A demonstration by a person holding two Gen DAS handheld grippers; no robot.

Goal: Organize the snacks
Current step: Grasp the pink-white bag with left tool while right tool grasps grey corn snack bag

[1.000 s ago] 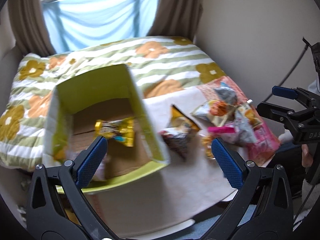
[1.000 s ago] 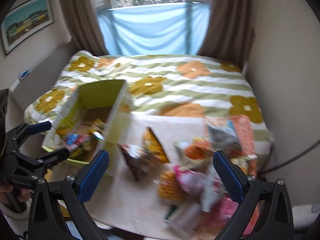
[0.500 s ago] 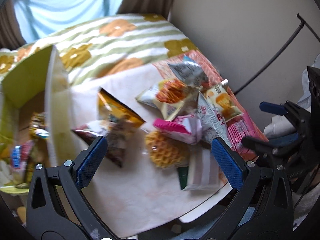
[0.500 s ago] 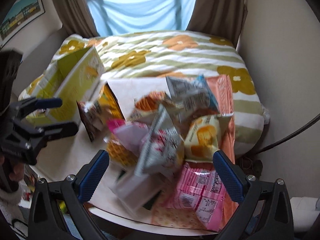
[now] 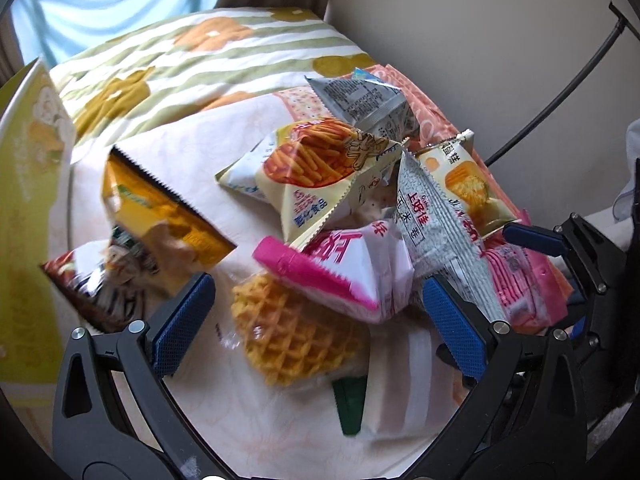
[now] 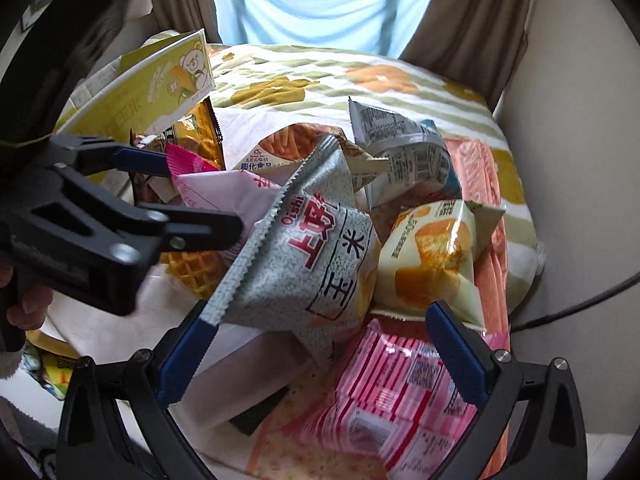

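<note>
Both tools, left tool (image 5: 318,312) and right tool (image 6: 320,344), gape empty, now nearer the snack pile (image 5: 360,208) than before.

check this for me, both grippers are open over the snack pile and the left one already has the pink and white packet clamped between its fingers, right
Not quite. The left gripper is open over the pile but holds nothing: in the left wrist view the pink and white packet lies loose between and beyond its spread fingers, with no pad pressing on it. The right gripper is open too, as you said.
</note>
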